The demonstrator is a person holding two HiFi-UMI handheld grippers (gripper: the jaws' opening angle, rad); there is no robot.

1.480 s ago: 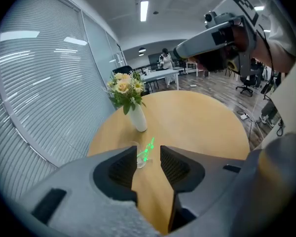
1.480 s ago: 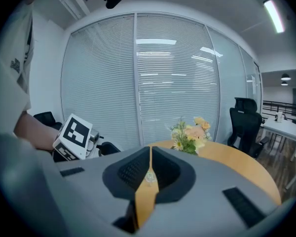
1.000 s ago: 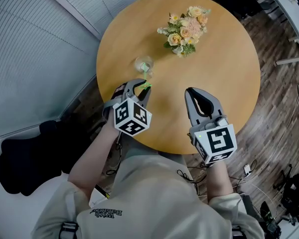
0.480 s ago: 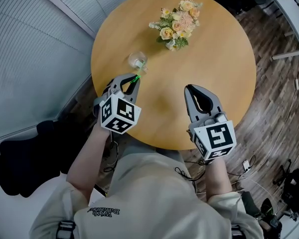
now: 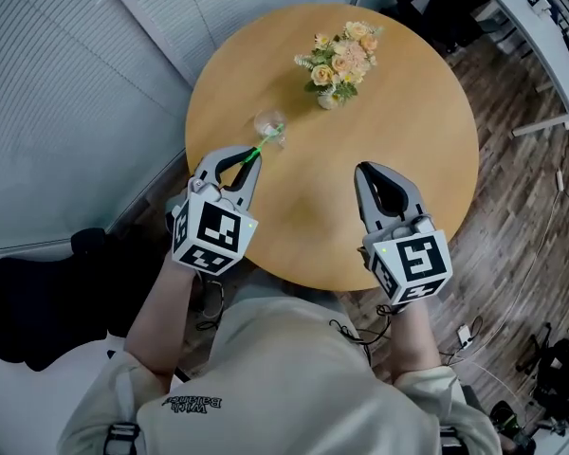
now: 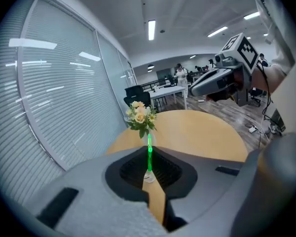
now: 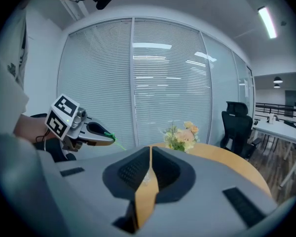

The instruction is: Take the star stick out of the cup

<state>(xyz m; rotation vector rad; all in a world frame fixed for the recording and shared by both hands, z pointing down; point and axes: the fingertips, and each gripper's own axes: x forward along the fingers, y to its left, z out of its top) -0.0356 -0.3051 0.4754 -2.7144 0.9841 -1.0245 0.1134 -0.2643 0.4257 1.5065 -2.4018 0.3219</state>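
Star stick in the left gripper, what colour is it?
The stick is bright green; the left gripper view shows it best.

round wooden table [image 5: 408, 112] on dark wood floor [image 5: 531, 207], white blinds [image 5: 66, 83], ceiling strip lights [image 6: 151, 29].

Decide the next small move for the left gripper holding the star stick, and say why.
Probably raise the left gripper higher and draw it away from the cup. Its fingers have just closed on the star stick, whose far end overlaps the cup's rim in the head view.
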